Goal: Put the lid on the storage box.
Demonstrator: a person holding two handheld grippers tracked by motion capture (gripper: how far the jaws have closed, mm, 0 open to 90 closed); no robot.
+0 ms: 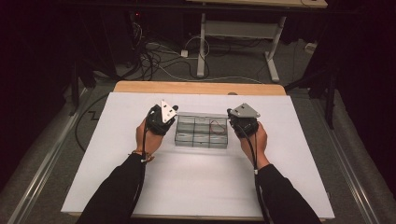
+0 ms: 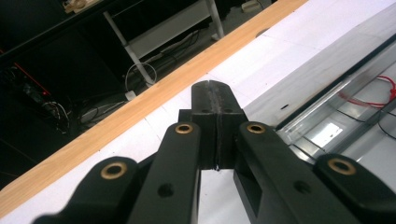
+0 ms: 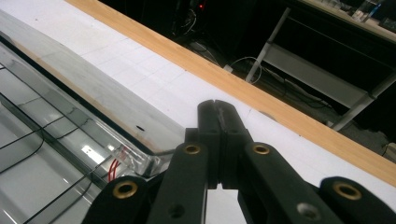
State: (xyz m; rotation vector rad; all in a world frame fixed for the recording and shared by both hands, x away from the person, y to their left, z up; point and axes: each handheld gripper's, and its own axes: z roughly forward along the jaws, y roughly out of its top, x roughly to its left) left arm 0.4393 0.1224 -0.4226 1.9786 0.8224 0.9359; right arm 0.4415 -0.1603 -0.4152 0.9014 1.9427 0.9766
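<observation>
Box (image 1: 201,132), clear plastic with compartments and a red wire (image 1: 217,125) inside, sits mid-table between my left claw (image 2: 215,91) and right claw (image 3: 218,109), both clenched empty. The high view shows my hands flanking it.

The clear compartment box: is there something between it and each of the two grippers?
Nothing visible does. The left gripper and right gripper, both shut, flank the clear compartment box over bare white table cover.

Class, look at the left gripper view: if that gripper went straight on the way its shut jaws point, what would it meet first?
Probably the white table cover, then the wooden table edge. The left gripper points past the clear compartment box beside it; depth is uncertain.
</observation>
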